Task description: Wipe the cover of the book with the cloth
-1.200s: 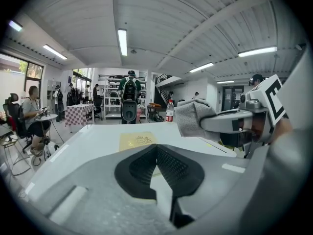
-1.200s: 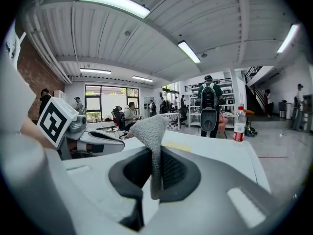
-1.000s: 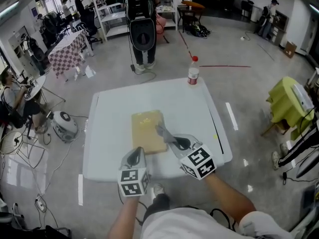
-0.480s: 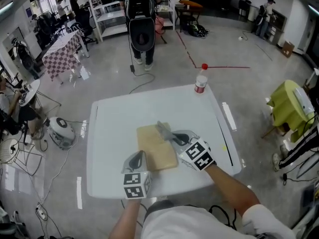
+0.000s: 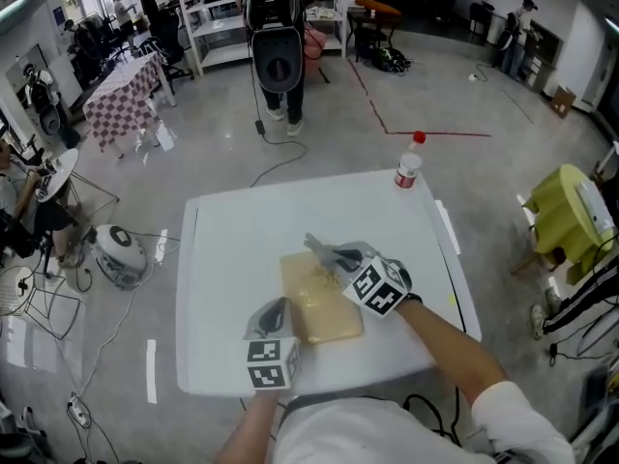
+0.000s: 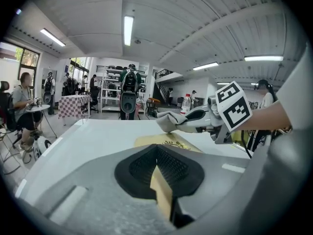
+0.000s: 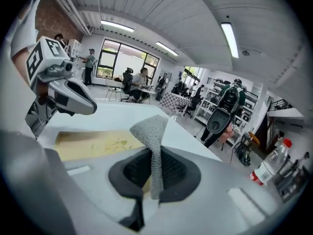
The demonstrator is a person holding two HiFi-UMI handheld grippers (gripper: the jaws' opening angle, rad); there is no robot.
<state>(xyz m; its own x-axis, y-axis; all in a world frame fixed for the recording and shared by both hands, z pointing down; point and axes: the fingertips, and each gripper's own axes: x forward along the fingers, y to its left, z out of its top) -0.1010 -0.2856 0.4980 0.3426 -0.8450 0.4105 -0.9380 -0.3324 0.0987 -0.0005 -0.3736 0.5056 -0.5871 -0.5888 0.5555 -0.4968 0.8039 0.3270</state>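
In the head view the right forearm reaches in from the front right corner of the white square table (image 5: pixel 232 259). The right gripper (image 5: pixel 338 256) presses a crumpled grey knitted cloth (image 5: pixel 316 247) at the far edge of the flat tan book (image 5: pixel 324 312) lying near the table's front edge, whereas a second ago the cloth sat by the book's right edge. The left gripper view shows the low left gripper (image 5: pixel 275 309) clamped on the book's near left corner, and the right gripper view shows those jaws pinched tight on the cloth.

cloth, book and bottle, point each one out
cloth (image 7: pixel 155 146): right gripper view, strip pinched between the jaws
book (image 5: pixel 315 309): head view, middle of the tan cover
bottle (image 5: pixel 406 171): head view, labelled body
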